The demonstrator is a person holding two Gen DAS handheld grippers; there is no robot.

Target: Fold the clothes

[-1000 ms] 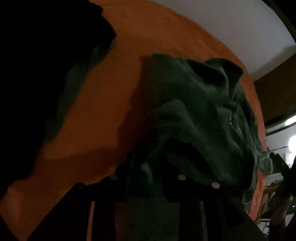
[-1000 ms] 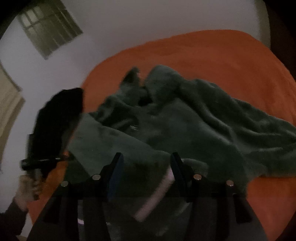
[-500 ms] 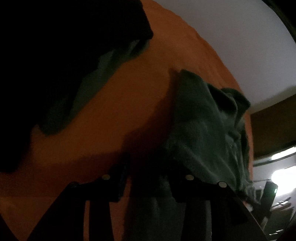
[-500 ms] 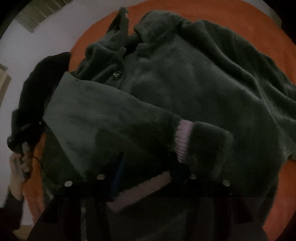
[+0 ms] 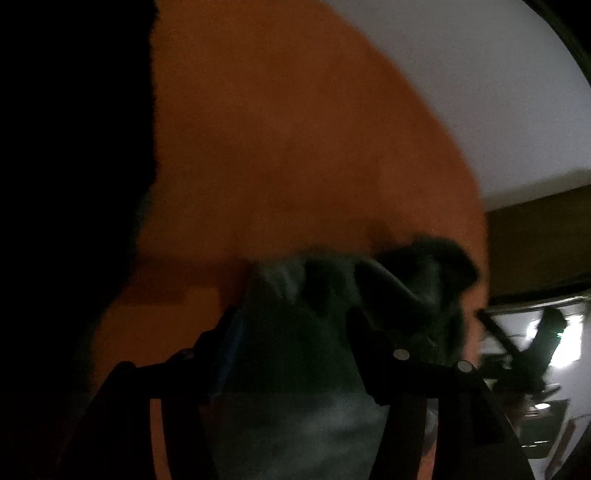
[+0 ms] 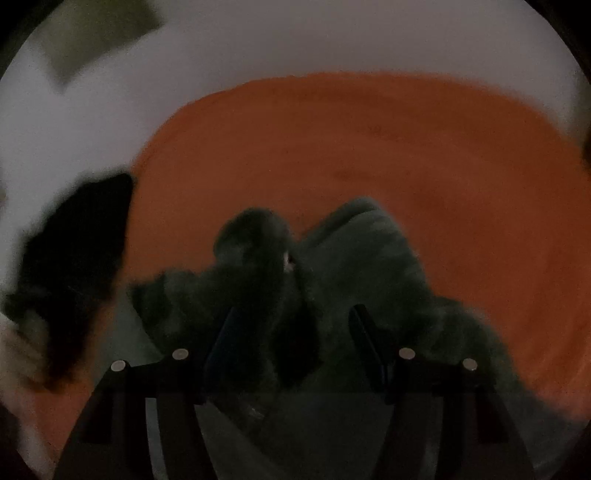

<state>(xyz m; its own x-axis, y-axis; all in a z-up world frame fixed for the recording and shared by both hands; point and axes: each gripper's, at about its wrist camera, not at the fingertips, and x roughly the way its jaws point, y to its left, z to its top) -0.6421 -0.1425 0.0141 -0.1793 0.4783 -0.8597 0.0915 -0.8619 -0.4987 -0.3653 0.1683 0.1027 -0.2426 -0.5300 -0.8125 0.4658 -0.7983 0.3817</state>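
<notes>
A dark green fleece garment (image 5: 417,273) hangs bunched in front of an orange bed cover (image 5: 295,147). My left gripper (image 5: 291,325) is shut on a fold of it, and cloth fills the gap between the fingers. In the right wrist view the same garment (image 6: 362,251) rises in blurred peaks, with a small button (image 6: 290,262) showing. My right gripper (image 6: 291,325) is shut on it as well, fleece packed between its fingers. The lower part of the garment is hidden under both grippers.
The orange cover (image 6: 406,147) spreads wide behind the garment. A black shape (image 5: 66,184) fills the left of the left wrist view. A black mass (image 6: 81,251) and a person's hand (image 6: 14,343) show at the left. Pale walls, a window (image 6: 103,33), furniture and a bright lamp (image 5: 554,332) surround the bed.
The garment has come up off the cover and bunched close to both grippers. Much more bare orange cover shows now. Both views are blurred by motion.
</notes>
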